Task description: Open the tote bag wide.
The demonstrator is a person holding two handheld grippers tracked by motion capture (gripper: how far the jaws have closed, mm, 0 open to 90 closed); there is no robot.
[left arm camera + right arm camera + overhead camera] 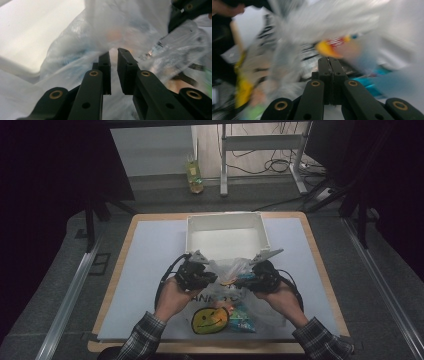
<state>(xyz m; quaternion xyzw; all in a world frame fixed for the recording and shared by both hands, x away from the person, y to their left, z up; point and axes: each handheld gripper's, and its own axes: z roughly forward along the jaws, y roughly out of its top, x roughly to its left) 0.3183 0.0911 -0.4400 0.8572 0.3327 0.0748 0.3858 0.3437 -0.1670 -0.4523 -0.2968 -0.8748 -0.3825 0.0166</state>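
Observation:
A clear plastic bag (pixel 225 295) with a yellow smiley face (pixel 210 319) lies at the near middle of the table, its mouth raised between my two grippers. My left gripper (pixel 212 279) is at the mouth's left edge. In the left gripper view its jaws (pixel 113 53) stand a narrow gap apart, with film bunched over the tips. My right gripper (pixel 240 281) is at the mouth's right edge. In the blurred right gripper view its jaws (pixel 329 60) are pressed together against the film. Inside the bag are a teal packet (pixel 242 317) and something orange (pixel 227 281).
An open white box (pixel 225 216) stands just behind the bag at the table's far middle. A pale mat (pixel 150 270) covers the wooden tabletop. On the floor beyond are a bottle (pixel 194 177) and a desk frame with cables.

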